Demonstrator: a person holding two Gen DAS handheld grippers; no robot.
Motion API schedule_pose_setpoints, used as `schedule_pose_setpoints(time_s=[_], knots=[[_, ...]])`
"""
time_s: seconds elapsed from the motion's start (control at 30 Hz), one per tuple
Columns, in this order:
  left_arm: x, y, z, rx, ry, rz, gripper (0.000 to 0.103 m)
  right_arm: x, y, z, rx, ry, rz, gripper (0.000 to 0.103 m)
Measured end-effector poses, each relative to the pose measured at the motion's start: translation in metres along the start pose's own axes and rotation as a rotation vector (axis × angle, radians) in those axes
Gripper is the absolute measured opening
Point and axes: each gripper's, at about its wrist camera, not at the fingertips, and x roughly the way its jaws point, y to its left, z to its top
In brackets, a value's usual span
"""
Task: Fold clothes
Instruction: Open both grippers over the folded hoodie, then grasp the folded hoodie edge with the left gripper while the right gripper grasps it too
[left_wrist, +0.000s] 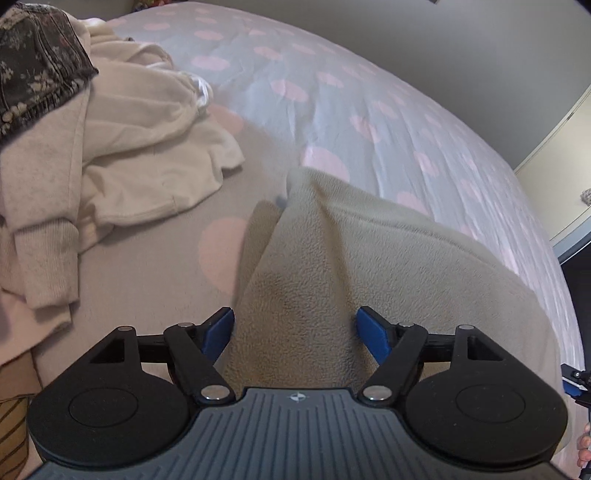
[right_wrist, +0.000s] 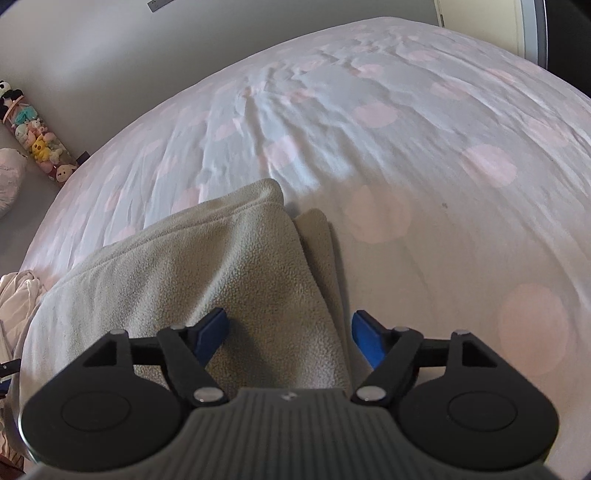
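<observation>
- Nearest the lens in the left wrist view: left tongs with blue pads spread wide apart, nothing clamped, grey-green fleece lying loose in the gap below them.
- Same picture on the other side: right tongs gaping too, pads clear of the fleece, whose right-hand edge runs up between them.
- Fleece lying on the spotted bed cover, already doubled, with a second layer peeking out at the corner in mid-frame of the right view.
- At upper left of the left view, a heap of cream clothes and a dark floral garment, apparently unfolded as yet.
- Risks, as judgement: top layer free to slide or spring back, since nothing pins it; edges look slightly out of line, so another fold on top could come out crooked.
- A low pad on the way out could snag the nap and drag the fold open.
- A careless sweep leftward could pull the cream heap into the fleece.
- Both tools pitched steeply down toward the bed, side by side over the near edge of the fleece; fingertips of a hand just visible at lower right of the left view.
</observation>
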Motion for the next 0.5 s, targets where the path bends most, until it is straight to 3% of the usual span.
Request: schedule_pose_setpoints(time_s=[0.23,0.5], knots=[[0.016,0.017,-0.001,-0.09,0.027,-0.065,0.08,0.009,-0.006,-0.007,0.028,0.033,-0.009,0.08],[0.033,0.031,0.006,-0.18,0.049,-0.141,0.083,0.021,-0.003,0.003,0.009,0.094,-0.032,0.085]])
